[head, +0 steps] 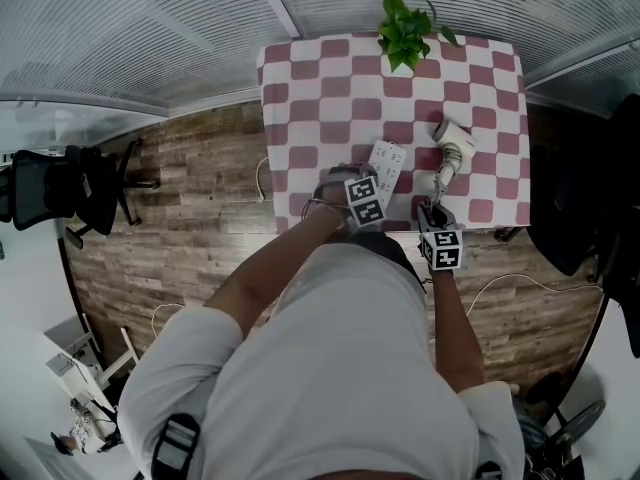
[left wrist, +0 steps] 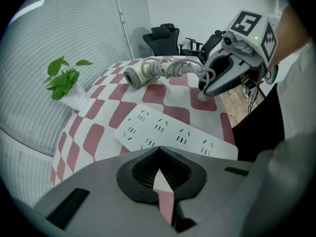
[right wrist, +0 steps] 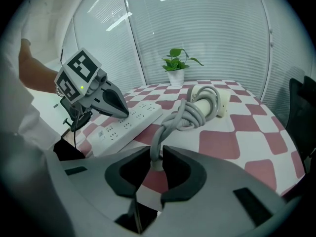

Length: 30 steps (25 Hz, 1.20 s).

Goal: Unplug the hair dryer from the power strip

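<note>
The white hair dryer (head: 455, 140) lies on the checked tablecloth, its grey cord (right wrist: 185, 115) coiled beside it. The cord ends in a plug (left wrist: 203, 97) that stands on a pink square, clear of the white power strip (left wrist: 168, 132). My right gripper (right wrist: 156, 154) is shut on that plug, the cord rising out from between the jaws. My left gripper (right wrist: 123, 113) points steeply down with its jaws shut, and their tips rest on the near end of the power strip (right wrist: 126, 125). In the head view both grippers sit near the table's front edge, left gripper (head: 364, 200) and right gripper (head: 432, 211).
A potted green plant (head: 405, 28) stands at the table's far edge. Black office chairs (left wrist: 165, 38) stand on the wooden floor beside the table. Blinds cover the windows behind. A thin cable (head: 520, 280) runs over the floor on the right.
</note>
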Each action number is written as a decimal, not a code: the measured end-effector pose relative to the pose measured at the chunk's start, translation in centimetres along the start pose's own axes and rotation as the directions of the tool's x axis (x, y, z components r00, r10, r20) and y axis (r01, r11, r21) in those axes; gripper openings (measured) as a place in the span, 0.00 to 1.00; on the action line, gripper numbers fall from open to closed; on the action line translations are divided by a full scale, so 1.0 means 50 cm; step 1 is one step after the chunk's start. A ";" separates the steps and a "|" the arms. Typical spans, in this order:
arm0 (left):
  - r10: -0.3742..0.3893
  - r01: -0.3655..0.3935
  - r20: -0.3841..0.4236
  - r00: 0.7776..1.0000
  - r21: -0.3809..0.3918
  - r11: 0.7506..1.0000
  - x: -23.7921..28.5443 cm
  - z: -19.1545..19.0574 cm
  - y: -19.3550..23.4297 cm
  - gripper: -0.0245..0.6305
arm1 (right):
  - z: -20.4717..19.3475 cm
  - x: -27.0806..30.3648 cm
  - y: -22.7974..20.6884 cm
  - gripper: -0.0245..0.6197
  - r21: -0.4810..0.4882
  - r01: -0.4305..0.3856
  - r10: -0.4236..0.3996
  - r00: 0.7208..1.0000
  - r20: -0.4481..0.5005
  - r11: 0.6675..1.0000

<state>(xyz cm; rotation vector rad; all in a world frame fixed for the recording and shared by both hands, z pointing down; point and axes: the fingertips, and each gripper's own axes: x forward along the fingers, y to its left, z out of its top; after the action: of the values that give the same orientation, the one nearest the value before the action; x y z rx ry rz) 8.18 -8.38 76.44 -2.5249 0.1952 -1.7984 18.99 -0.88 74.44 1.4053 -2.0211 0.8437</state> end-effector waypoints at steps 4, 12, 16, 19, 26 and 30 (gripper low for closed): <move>-0.015 0.015 0.008 1.000 0.004 1.000 -0.002 0.002 0.000 0.08 | -0.003 -0.013 -0.002 0.25 0.070 0.004 -0.004 1.000 0.007 0.998; -0.046 0.050 0.069 0.997 -0.064 0.997 -0.010 0.001 0.006 0.08 | 0.020 -0.055 -0.005 0.36 0.090 0.043 -0.046 0.998 0.034 0.995; -0.033 0.044 0.101 0.994 -0.100 0.994 -0.018 -0.001 0.008 0.08 | 0.032 -0.075 -0.018 0.37 0.100 0.074 -0.080 0.995 0.057 0.992; -0.012 0.035 0.151 0.988 -0.146 0.989 -0.038 0.002 0.015 0.08 | 0.068 -0.102 -0.027 0.37 0.076 0.113 -0.122 0.984 0.130 0.991; 0.038 0.077 0.355 0.934 -0.304 0.949 -0.143 0.044 0.033 0.08 | 0.187 -0.158 0.007 0.36 -0.020 0.125 -0.115 0.957 0.267 0.992; 0.093 0.120 0.500 0.861 -0.378 0.918 -0.235 0.087 0.053 0.08 | 0.264 -0.184 0.049 0.30 -0.060 0.077 -0.053 0.944 0.327 0.995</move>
<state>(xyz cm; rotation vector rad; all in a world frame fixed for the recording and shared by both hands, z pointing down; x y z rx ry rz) 8.27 -9.75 63.74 -3.1799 0.5718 -1.0992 18.61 -4.44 58.57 1.6475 -2.2054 0.5296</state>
